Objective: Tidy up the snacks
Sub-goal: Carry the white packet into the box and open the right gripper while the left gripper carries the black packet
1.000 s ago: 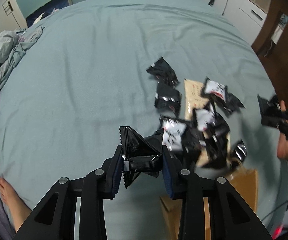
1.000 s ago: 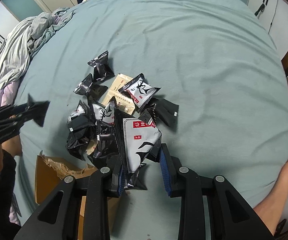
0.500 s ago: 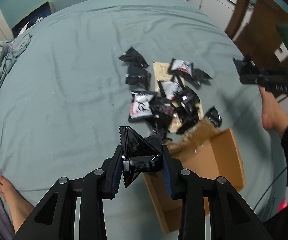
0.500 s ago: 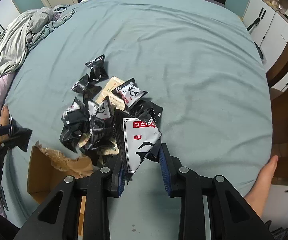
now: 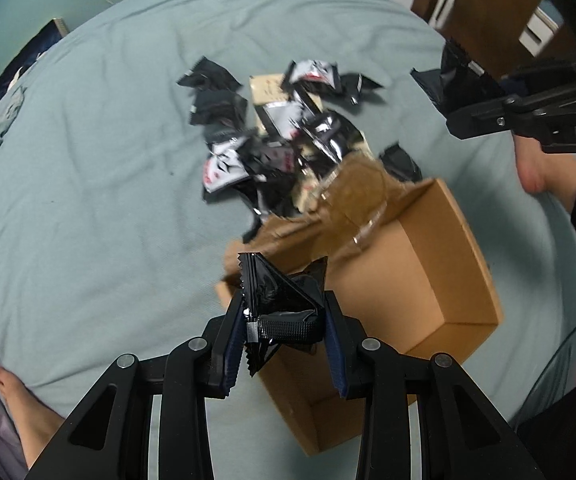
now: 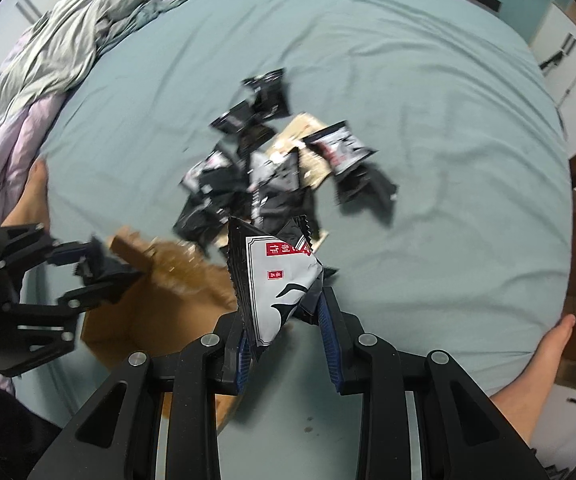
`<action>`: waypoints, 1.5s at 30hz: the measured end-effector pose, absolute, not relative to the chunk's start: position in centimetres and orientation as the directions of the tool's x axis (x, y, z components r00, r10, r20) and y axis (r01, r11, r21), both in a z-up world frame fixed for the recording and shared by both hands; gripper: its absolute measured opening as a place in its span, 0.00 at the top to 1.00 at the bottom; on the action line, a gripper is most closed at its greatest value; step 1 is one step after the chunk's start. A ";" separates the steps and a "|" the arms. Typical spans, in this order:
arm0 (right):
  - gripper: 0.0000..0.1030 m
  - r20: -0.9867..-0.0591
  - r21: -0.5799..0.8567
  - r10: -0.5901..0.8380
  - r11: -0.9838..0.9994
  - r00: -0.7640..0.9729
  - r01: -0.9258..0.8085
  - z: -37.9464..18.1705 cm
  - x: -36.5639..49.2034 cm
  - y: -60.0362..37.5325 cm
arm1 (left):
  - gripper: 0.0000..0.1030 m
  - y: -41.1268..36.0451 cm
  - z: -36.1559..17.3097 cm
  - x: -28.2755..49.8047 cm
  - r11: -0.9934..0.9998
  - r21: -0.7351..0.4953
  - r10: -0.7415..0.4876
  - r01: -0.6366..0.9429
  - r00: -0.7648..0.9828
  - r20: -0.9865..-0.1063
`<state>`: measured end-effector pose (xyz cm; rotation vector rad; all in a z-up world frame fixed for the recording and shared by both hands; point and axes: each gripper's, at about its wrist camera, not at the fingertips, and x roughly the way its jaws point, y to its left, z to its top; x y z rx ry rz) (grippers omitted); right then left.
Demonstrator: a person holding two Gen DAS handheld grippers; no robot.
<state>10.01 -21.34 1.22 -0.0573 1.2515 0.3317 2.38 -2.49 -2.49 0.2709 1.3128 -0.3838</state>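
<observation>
Both of my hands have shifted since a second ago: the cardboard box, which was a sliver at the bottom of the left view, now lies directly under my left hand-held gripper (image 5: 283,330), and my right one has drawn back so the box shows beside it. Nearest in the left wrist view, the left hand-held gripper is clamped on a crumpled black snack packet (image 5: 279,300), its jaws narrowed against the foil, the packet hanging above the open cardboard box (image 5: 420,280). The box rests on the teal bed (image 5: 99,168), its torn flap raised toward the pile. In the right wrist view, my right hand-held gripper (image 6: 283,330) grips a white and black snack packet (image 6: 277,280) with red labels, standing upright between the jaws and pinched near its lower edge. Just beyond the box lies the pile of snack packets (image 5: 275,132), mostly black foil with some white faces, heaped over a flat beige packet, blurred by motion. A few packets lie a little apart at the pile's far side. Bare feet rest at the edges of the bed. Farther off, a rumpled grey blanket (image 6: 79,36) is bunched at the far left corner, and white cupboards (image 6: 568,52) stand beyond the bed on the right.
</observation>
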 end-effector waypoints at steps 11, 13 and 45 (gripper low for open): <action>0.73 -0.947 0.146 0.226 0.935 0.227 -0.323 0.4 9.2 -20.2 | 0.65 -4.3 -5.2 1.5 0.865 0.053 -0.064 0.499 0.214 -0.975; 0.73 -0.947 0.151 0.231 0.933 0.222 -0.326 0.3 9.0 -20.2 | 0.65 -4.7 -5.4 1.5 0.863 0.046 -0.066 0.503 0.203 -0.977; 0.73 -0.952 0.176 0.283 0.818 0.118 -0.547 -1.9 6.8 -14.3 | 0.21 1.5 -1.7 5.8 0.964 0.078 -0.015 0.256 0.344 -0.939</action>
